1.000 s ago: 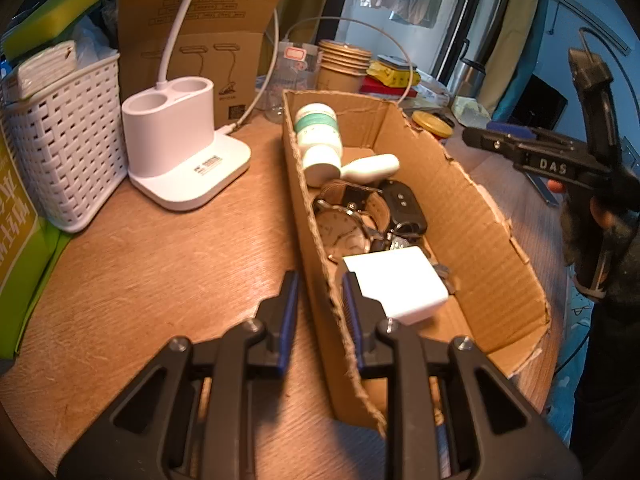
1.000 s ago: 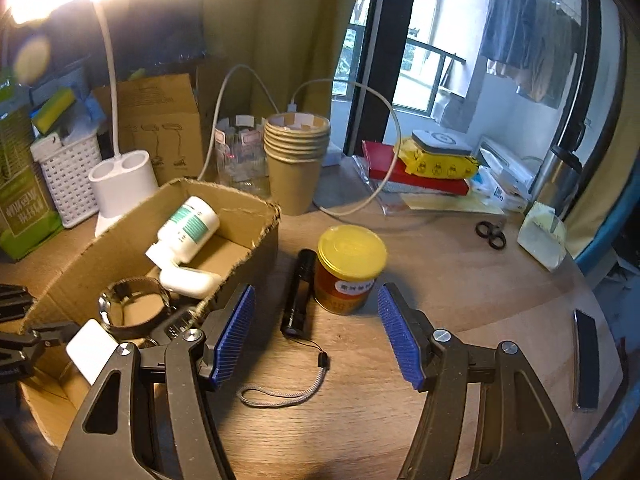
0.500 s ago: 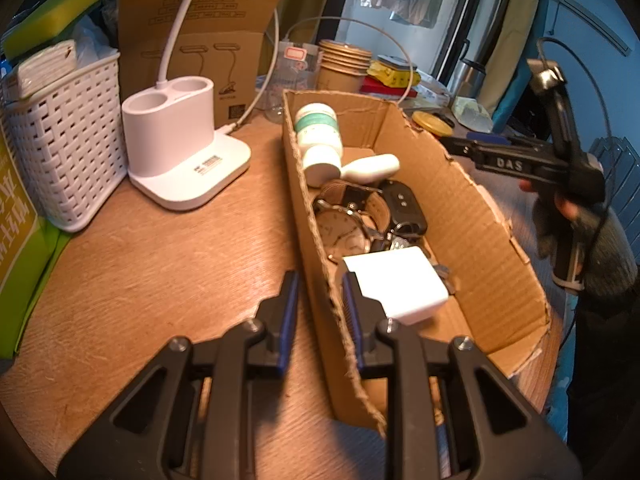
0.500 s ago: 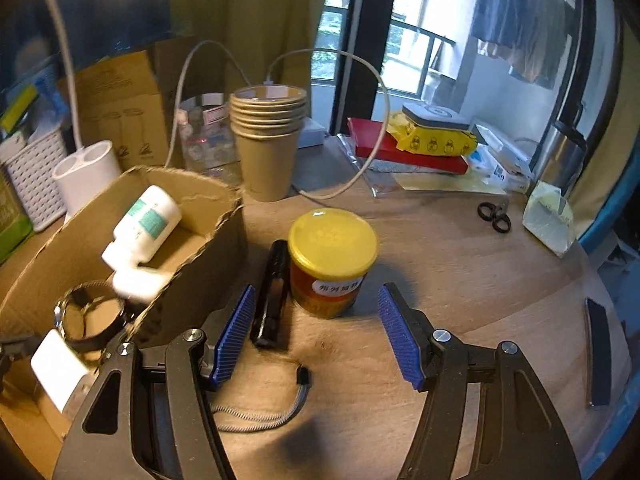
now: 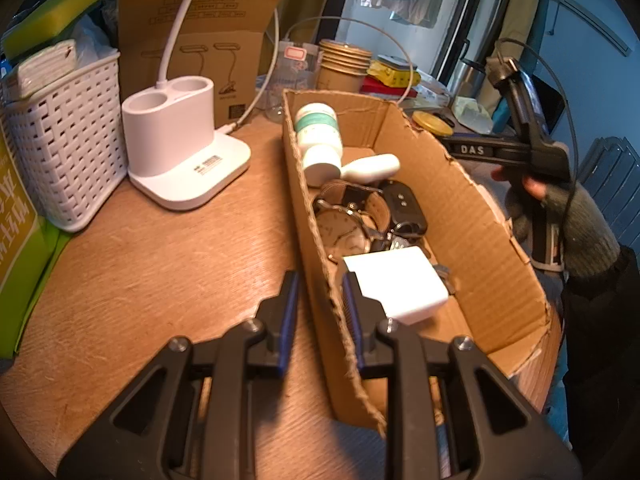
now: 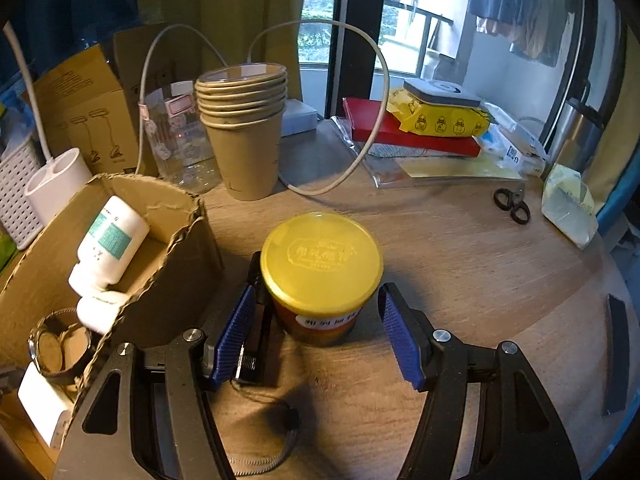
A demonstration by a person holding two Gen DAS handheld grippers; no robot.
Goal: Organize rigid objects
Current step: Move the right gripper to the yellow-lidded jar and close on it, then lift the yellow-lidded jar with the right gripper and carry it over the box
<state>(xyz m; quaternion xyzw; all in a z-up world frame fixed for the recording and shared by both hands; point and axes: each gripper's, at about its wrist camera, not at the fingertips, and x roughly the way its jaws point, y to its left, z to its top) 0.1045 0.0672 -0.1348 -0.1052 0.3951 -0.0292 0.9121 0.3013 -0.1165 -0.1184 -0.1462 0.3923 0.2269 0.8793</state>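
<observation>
The round jar with the yellow lid and orange body point(image 6: 320, 276) stands on the wooden table point(image 6: 460, 280), just beside the long brown cardboard box point(image 5: 472, 216), outside its far end wall. My right gripper point(image 6: 318, 334) is spread wide around it, one blue-padded finger on each side; the pads are clear of the jar's sides, so nothing is grasped. The left finger lies over a black cylindrical flashlight point(image 6: 256, 320) that sits between the jar and the box, its grey wrist cord trailing toward me. My left gripper point(image 5: 320, 312) is clenched on the box's near side wall, one pad outside, one inside. Inside the box lie a white pill bottle with a green label point(image 5: 320, 136), a brown-strapped wristwatch point(image 5: 348, 224), a black key fob point(image 5: 404, 208) and a white square charger point(image 5: 400, 280).
</observation>
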